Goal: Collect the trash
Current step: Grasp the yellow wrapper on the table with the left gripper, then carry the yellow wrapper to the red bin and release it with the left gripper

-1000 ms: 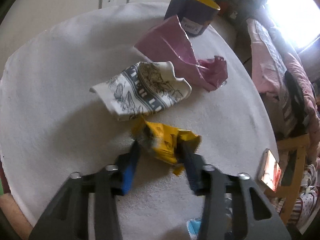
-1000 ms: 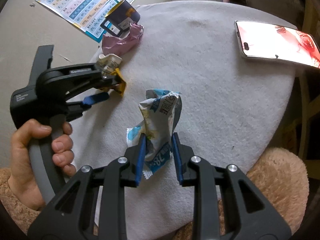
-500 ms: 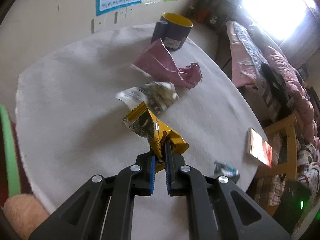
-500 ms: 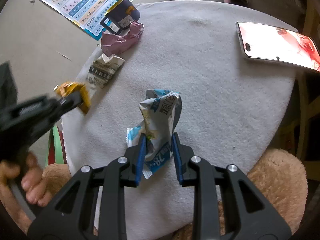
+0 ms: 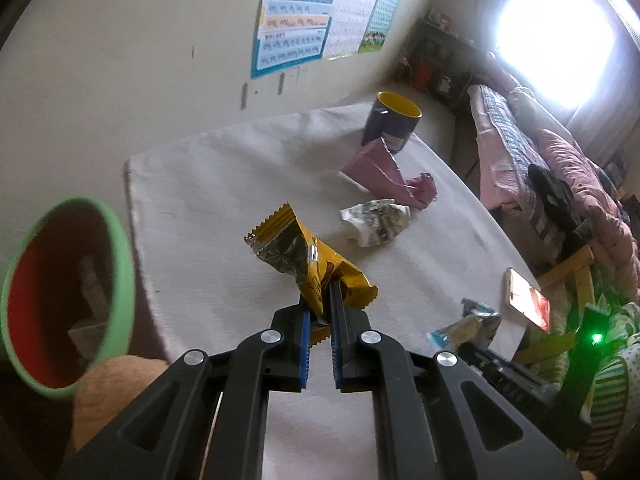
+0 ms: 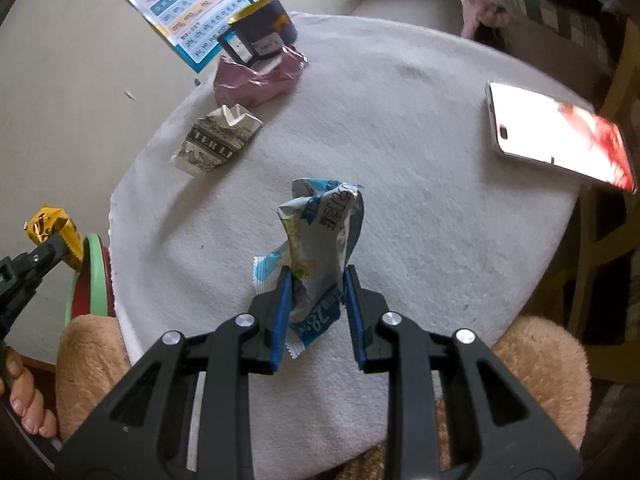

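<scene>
Table (image 6: 400, 160): mug (image 6: 260, 32) at far edge, two wrappers (image 6: 256, 80) (image 6: 218, 142) before it; phone (image 6: 560, 138) at right edge; bin (image 5: 68, 300) below left edge.

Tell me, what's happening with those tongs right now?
Left tongs shut on yellow wrapper, beside green-rimmed bin. Right tongs shut on blue-white wrapper. Nothing blocking.

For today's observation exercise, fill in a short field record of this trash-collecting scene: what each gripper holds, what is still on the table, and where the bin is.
left gripper: shut on yellow wrapper
right gripper: shut on blue and white wrapper
still on table: pink wrapper, printed wrapper, mug, phone
bin: green-rimmed, beside the table edge
</scene>
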Tool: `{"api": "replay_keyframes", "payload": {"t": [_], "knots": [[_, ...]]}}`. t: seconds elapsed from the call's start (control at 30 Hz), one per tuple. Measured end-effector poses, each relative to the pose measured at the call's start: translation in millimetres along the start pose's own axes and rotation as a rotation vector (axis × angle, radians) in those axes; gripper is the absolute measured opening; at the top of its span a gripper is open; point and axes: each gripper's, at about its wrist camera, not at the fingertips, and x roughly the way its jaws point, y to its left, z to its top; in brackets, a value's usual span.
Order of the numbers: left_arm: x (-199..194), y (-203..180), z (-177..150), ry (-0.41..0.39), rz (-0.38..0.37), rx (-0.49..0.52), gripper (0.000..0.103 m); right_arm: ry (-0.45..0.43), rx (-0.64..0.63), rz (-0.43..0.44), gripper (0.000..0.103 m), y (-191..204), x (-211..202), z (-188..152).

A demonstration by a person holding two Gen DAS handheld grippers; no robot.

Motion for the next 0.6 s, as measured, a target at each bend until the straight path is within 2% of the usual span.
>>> {"api": "replay_keyframes", "payload": {"t": [0.27, 0.6], "knots": [[-14, 13, 1, -0.048, 0.021, 0.011, 0.006, -0.075, -0.081, -0.055, 0.026, 22, -26, 11], [-33, 18, 0, -0.105, 0.021, 0.035, 0.006, -0.188, -0.17, -0.045, 0.026, 64, -67, 26]]}}
